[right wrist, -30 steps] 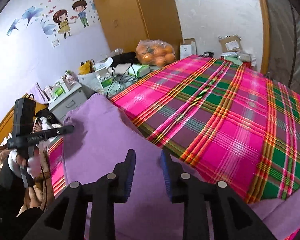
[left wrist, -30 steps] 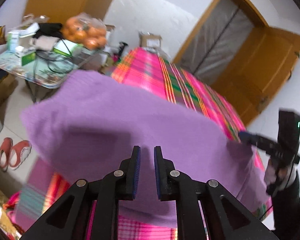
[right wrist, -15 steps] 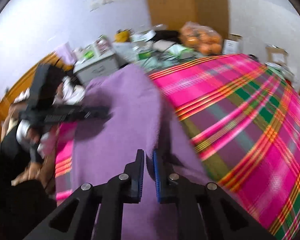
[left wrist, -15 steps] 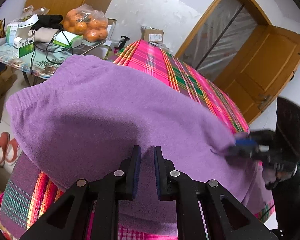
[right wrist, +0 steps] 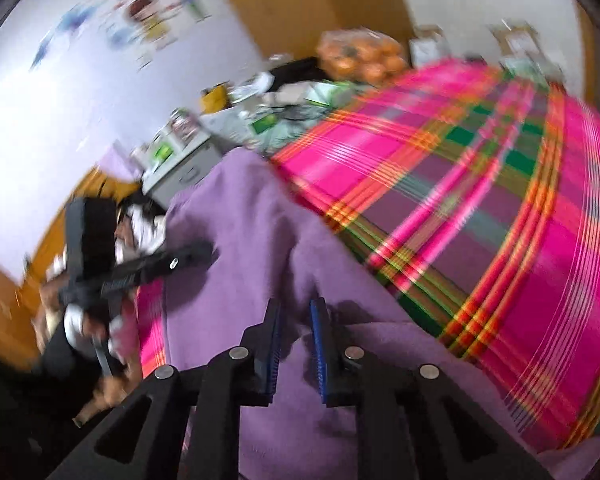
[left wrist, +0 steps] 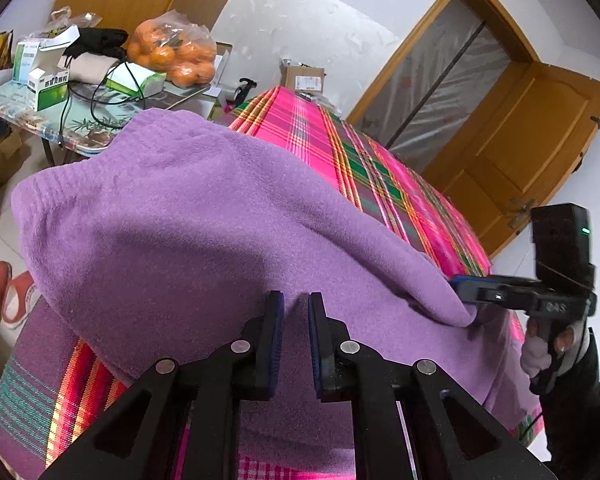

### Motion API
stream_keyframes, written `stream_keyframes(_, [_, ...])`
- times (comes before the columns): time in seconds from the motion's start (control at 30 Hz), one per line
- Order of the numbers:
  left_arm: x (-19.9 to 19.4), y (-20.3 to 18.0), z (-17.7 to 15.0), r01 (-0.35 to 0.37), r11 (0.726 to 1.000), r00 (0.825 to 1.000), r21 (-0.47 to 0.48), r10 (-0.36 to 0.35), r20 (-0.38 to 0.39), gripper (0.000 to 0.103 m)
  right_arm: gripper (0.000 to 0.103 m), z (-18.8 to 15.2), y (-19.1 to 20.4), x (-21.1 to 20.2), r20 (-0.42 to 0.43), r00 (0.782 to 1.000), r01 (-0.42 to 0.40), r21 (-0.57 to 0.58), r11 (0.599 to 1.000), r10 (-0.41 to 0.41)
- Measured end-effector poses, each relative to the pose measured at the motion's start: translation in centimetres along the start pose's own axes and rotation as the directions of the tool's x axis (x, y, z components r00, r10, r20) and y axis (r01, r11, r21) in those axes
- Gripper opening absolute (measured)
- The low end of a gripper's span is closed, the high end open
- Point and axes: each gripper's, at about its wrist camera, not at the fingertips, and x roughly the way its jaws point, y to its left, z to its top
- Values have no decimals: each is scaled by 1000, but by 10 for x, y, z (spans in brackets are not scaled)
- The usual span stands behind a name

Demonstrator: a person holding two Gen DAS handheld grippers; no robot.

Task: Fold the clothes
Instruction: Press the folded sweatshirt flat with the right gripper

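The soft purple fleece garment (left wrist: 204, 232), draped over the pink plaid bedcover (left wrist: 380, 168), runs crosswise between both claws: left gripper (left wrist: 296, 312) and right gripper (right wrist: 296, 320) each narrowly pinch its near edge.

No text can be read for certain. The green-and-white boxes (left wrist: 46, 84) on the worktop (left wrist: 28, 114) carry print too small to make out, and the cardboard box's label (left wrist: 308, 82) is illegible.

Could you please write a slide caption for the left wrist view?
Left gripper and right gripper pinch a purple fleece garment over a pink plaid bedcover.
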Motion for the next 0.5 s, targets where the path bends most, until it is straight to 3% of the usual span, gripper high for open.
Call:
stream_keyframes(0.2, [-1,1,0,7,1000,1000,-3,-7,4,12,21,5,-26,29,-36,993,-97,255,962,109])
stream_keyframes(0.4, [-1,2,0,14,1000,1000,-8,-14,5,12,21,11,-29,42,-58,992,-85,336,938,111])
stream_keyframes(0.5, [-1,3,1,18,1000,1000,-11,-18,5,12,5,14,-32,36,-23,998,-50,343,938,62])
